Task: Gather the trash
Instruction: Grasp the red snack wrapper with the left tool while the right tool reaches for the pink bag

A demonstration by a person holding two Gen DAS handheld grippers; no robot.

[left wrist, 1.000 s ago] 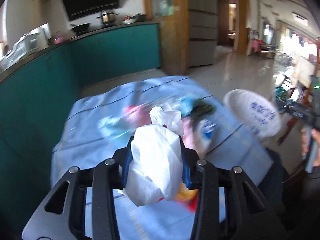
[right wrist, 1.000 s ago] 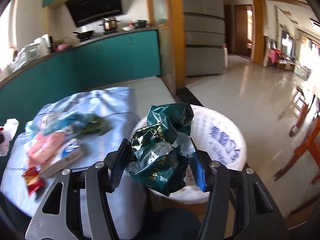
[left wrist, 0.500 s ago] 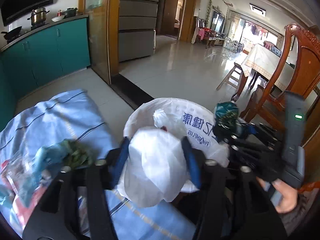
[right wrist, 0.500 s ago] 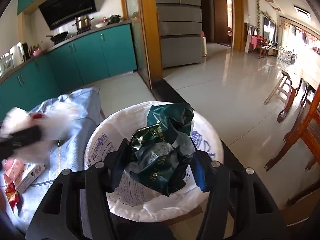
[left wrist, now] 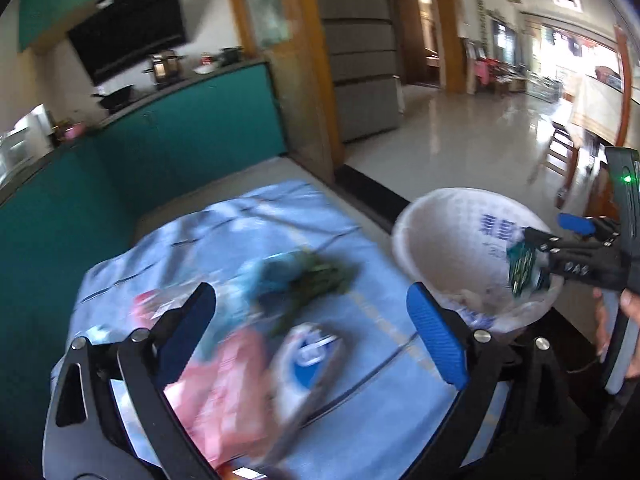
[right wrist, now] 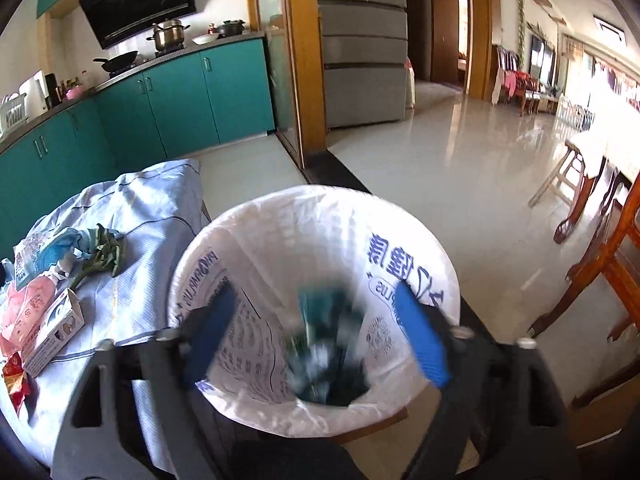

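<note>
My left gripper (left wrist: 312, 320) is open and empty above the table's blue cloth (left wrist: 240, 232). Below it lie a pink wrapper (left wrist: 224, 384), a white and blue box (left wrist: 308, 364) and green leaves (left wrist: 316, 276). My right gripper (right wrist: 316, 328) is open over the white-lined trash bin (right wrist: 400, 240). A green foil wrapper (right wrist: 328, 340), blurred, is falling inside the bin. In the left wrist view the right gripper (left wrist: 560, 240) sits over the bin (left wrist: 440, 220) with the green wrapper (left wrist: 520, 264) below its fingers.
Teal kitchen cabinets (right wrist: 160, 96) run along the left and back. The box (right wrist: 52, 336), pink wrapper (right wrist: 24, 312), leaves (right wrist: 100, 252) and a red wrapper (right wrist: 14, 376) lie on the cloth. Wooden chairs (right wrist: 600, 260) stand at the right. Glossy tiled floor (right wrist: 460, 160) stretches beyond.
My left gripper opened, its white plastic bag is gone, and it swung back over the table. My right gripper opened and the green wrapper dropped into the bin.
</note>
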